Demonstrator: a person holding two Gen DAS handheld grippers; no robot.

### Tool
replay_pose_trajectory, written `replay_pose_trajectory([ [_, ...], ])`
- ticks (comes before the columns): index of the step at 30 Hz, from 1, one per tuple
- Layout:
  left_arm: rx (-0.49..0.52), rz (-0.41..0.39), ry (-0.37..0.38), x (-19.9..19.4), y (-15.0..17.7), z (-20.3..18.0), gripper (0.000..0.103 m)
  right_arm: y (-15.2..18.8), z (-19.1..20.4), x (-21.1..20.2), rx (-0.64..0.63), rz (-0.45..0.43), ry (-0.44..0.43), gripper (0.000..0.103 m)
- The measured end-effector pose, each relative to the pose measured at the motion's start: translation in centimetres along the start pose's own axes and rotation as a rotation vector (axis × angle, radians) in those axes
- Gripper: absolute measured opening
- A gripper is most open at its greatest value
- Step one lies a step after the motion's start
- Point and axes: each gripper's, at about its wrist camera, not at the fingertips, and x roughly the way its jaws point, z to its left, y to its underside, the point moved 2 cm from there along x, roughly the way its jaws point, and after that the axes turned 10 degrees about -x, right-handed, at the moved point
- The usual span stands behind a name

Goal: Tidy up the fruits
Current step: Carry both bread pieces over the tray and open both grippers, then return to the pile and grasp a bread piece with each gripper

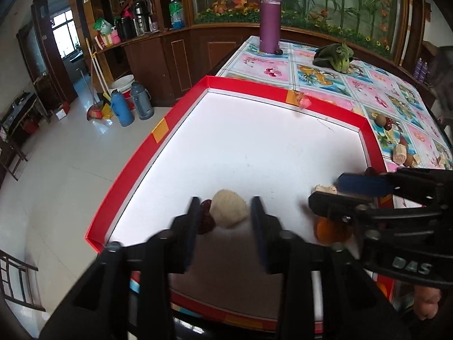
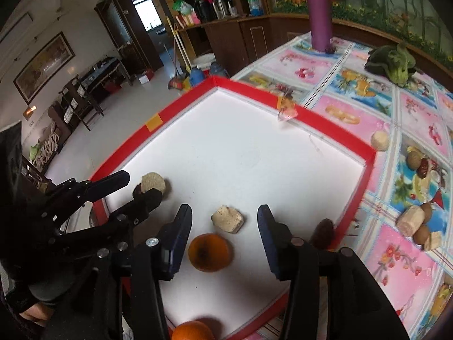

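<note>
Two hand-held grippers are working over a shallow red-rimmed white tray (image 1: 136, 167) that is sitting on a table covered in a pink-and-blue fruit-print cloth (image 2: 354, 90), apparently serving as the collecting place for the fruits.

The left gripper (image 1: 223, 212) is hovering low over the tray's near edge with its blue-padded jaws apart; a pale, rough, rounded fruit piece (image 1: 228, 208) and a dark red date (image 1: 206, 219) are lying on the white floor between them, seemingly just set down, with neither pad visibly pressing on them.

The right gripper (image 2: 223, 218) is likewise standing with its jaws apart, and nothing is clamped. A beige chunky fruit piece (image 2: 228, 221) and an orange round fruit with a dark spot (image 2: 209, 252) are resting on the tray between and just below its fingers. A second orange (image 2: 192, 331) is peeking in at the tray's bottom edge, and another dark red fruit (image 2: 322, 231) is lying against the right rim.

More is waiting to be gathered: a cluster of beige pieces, brown round fruits and red dates (image 2: 416, 223) is lying on the cloth outside the tray. A purple insulated bottle (image 1: 269, 18) and a green leafy vegetable (image 1: 335, 55) are standing well apart at the far end.

White lettering on the right gripper's body appears to read "DAS" (image 1: 412, 267); no other writing is legible.
</note>
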Motion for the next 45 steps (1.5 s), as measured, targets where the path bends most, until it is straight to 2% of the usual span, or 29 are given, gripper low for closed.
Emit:
replay_pose_trajectory([
  [7, 0.007, -0.052, 0.032, -2.5, -0.8, -1.5, 0.055, 1.5, -4.6, -4.3, 0.081, -0.075, 0.055, 0.048],
  [8, 0.017, -0.059, 0.040, -2.9, -0.8, -2.1, 0.061, 2.0, -5.5, -4.9, 0.099, -0.081, 0.067, 0.048],
  [10, 0.050, -0.069, 0.067, -3.7, -0.6, -3.6, 0.066, 3.0, -7.4, -6.0, 0.135, -0.091, 0.095, 0.048],
  [13, 0.105, -0.070, 0.109, -4.6, -0.3, -6.1, 0.066, 4.9, -10.8, -8.1, 0.209, -0.117, 0.139, 0.048],
  [21, 0.217, 0.010, 0.252, -4.9, 0.4, -13.4, 0.066, 10.9, -20.1, -14.4, 0.393, -0.163, 0.294, 0.049],
  [27, 0.300, 0.080, 0.334, -4.0, 1.1, -19.2, 0.066, 13.7, -26.3, -17.0, 0.487, -0.171, 0.411, 0.049],
  [29, 0.320, 0.124, 0.364, -3.1, 1.5, -21.2, 0.066, 14.6, -28.1, -17.1, 0.520, -0.152, 0.443, 0.049],
  [34, 0.351, 0.189, 0.393, -0.7, 1.9, -25.3, 0.065, 14.9, -30.3, -15.9, 0.539, -0.116, 0.434, 0.049],
  [40, 0.416, 0.149, 0.404, -0.1, 1.3, -27.4, 0.065, 13.6, -30.5, -13.6, 0.496, -0.061, 0.443, 0.048],
  [41, 0.421, 0.149, 0.403, 0.1, 1.2, -27.4, 0.064, 13.7, -30.6, -13.4, 0.501, -0.053, 0.442, 0.046],
  [45, 0.462, 0.147, 0.419, 0.9, 0.8, -27.8, 0.055, 14.0, -30.8, -12.9, 0.496, -0.029, 0.460, 0.028],
])
